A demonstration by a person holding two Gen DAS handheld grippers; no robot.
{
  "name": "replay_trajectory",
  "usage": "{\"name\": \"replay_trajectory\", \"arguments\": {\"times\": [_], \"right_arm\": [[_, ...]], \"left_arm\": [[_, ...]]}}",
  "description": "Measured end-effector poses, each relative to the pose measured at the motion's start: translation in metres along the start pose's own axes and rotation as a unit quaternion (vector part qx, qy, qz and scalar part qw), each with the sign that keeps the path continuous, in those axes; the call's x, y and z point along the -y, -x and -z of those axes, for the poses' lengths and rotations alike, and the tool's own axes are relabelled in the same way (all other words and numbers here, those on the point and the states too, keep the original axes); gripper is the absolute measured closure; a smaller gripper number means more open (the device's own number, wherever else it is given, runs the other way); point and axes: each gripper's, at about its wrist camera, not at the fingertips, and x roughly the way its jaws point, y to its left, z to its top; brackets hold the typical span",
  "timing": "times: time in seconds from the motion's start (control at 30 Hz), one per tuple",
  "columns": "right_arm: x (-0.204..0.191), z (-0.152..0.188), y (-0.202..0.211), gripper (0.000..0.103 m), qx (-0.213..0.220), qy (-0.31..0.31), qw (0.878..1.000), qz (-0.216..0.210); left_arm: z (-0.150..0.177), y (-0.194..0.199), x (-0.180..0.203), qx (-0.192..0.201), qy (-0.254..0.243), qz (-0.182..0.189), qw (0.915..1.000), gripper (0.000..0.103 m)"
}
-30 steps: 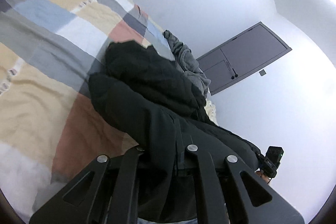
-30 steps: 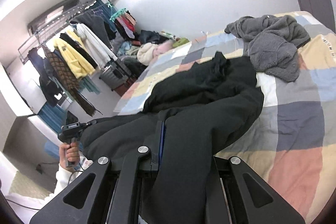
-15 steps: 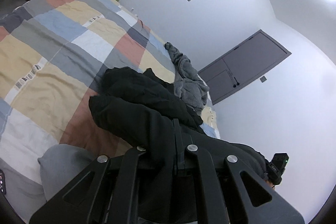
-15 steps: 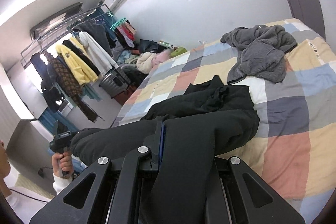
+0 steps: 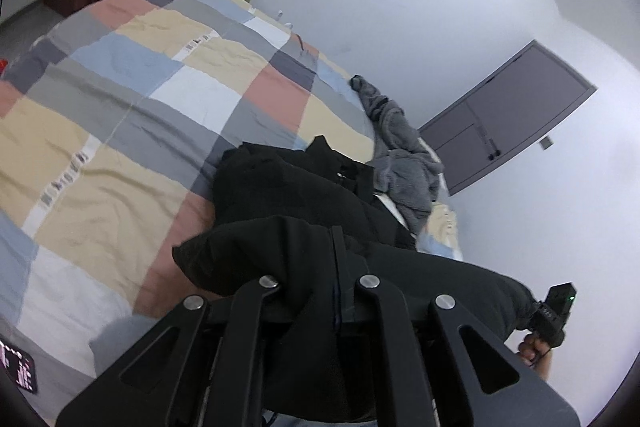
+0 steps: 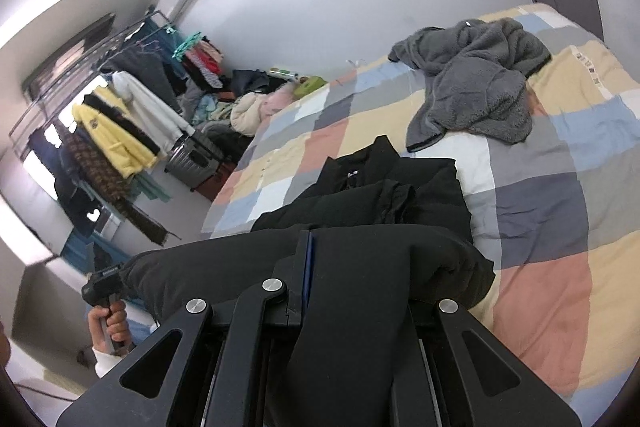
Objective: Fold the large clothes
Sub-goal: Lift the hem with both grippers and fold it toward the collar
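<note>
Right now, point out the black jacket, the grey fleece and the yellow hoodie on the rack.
black jacket (image 6: pixel 360 275), right wrist view, lifted edge by the fingers.
grey fleece (image 6: pixel 480 83), right wrist view, crumpled middle.
yellow hoodie (image 6: pixel 108 135), right wrist view, chest.

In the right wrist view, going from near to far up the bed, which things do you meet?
right gripper → black jacket → grey fleece → white wall

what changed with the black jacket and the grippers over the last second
Both hand-held grippers, left and right, lifted and drew back the near edge of the black jacket, so more of the checked bedspread shows. Nothing was released: both remain clamped on the jacket, its far part still on the bed. The grey fleece did not move.
</note>
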Motion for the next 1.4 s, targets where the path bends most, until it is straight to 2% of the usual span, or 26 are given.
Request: {"name": "replay_trajectory", "arguments": {"times": [0.23,0.6,0.8,1.0,1.23,1.4], "right_arm": [[0.024,-0.024,-0.029,0.096,-0.007,-0.038,0.999,0.009],[0.066,-0.060,-0.093,0.095,-0.038,-0.086,0.995,0.022],[0.093,-0.073,-0.135,0.095,-0.067,-0.119,0.990,0.033],[0.115,-0.083,-0.179,0.095,-0.096,-0.129,0.986,0.050],[0.143,-0.082,-0.224,0.095,-0.125,-0.154,0.979,0.055],[0.151,-0.083,-0.230,0.095,-0.130,-0.177,0.974,0.047]], "left_arm": [[-0.027,-0.034,0.014,-0.002,-0.018,-0.034,0.9992,0.093],[-0.064,-0.103,0.015,-0.019,-0.015,-0.076,0.9968,0.092],[-0.081,-0.151,0.008,-0.044,-0.016,-0.108,0.9930,0.091],[-0.094,-0.197,-0.005,-0.069,-0.010,-0.125,0.9897,0.089],[-0.101,-0.254,-0.027,-0.111,0.005,-0.127,0.9856,0.088],[-0.105,-0.265,-0.035,-0.127,0.028,-0.110,0.9853,0.086]]}}
